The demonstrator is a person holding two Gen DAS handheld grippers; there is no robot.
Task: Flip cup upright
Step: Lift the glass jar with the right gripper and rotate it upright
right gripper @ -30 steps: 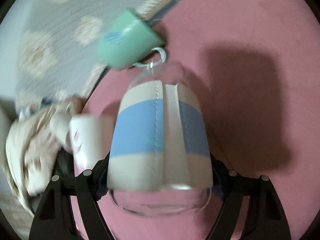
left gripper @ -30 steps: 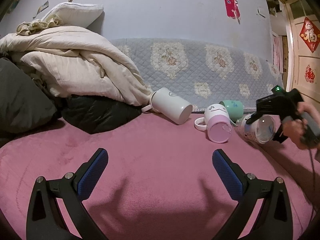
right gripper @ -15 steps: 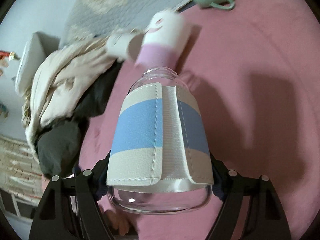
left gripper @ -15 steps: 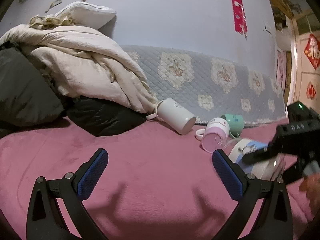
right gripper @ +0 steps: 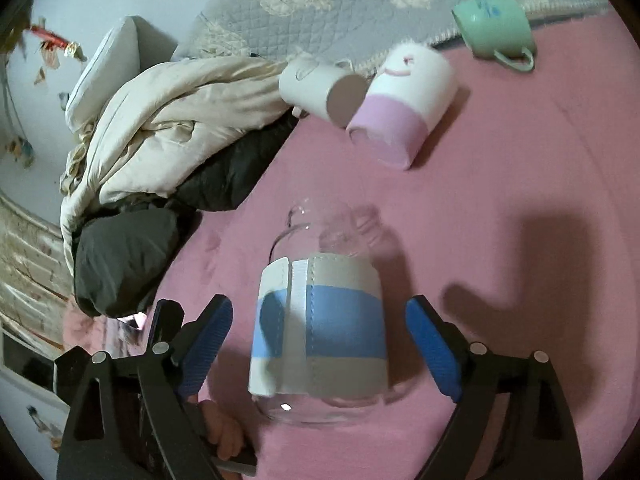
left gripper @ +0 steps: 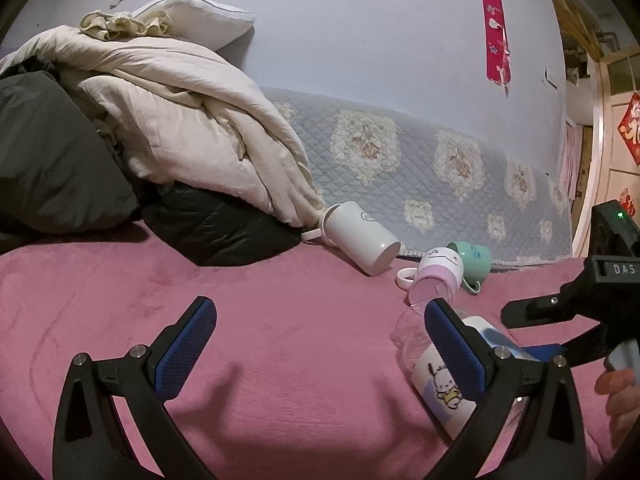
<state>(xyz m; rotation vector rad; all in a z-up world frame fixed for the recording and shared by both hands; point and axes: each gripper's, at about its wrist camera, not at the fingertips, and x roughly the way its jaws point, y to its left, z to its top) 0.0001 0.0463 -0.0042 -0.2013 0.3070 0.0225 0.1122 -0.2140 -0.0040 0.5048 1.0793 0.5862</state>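
Observation:
A glass cup with a white and blue sleeve (right gripper: pixel 320 328) stands on the pink bed cover, its mouth pointing away from my right gripper's camera. My right gripper (right gripper: pixel 320 350) is open, with a gap between each blue pad and the cup. In the left wrist view the same cup (left gripper: pixel 436 372) leans behind my open, empty left gripper (left gripper: pixel 320 346), partly hidden by its right finger (left gripper: pixel 456 350). A white and pink cup (right gripper: pixel 404 108), a white mug (right gripper: pixel 320 90) and a green mug (right gripper: pixel 494 26) lie on their sides farther back.
A pile of cream bedding (left gripper: pixel 168 112) and dark cushions (left gripper: pixel 216 232) fills the back left. A quilted grey cover (left gripper: pixel 440 172) runs along the wall. The pink bed cover (left gripper: pixel 280 320) spreads in front of my left gripper.
My right gripper swung the sleeved glass cup away from the other cups, set it on the pink cover and opened. My left gripper tilted a little.

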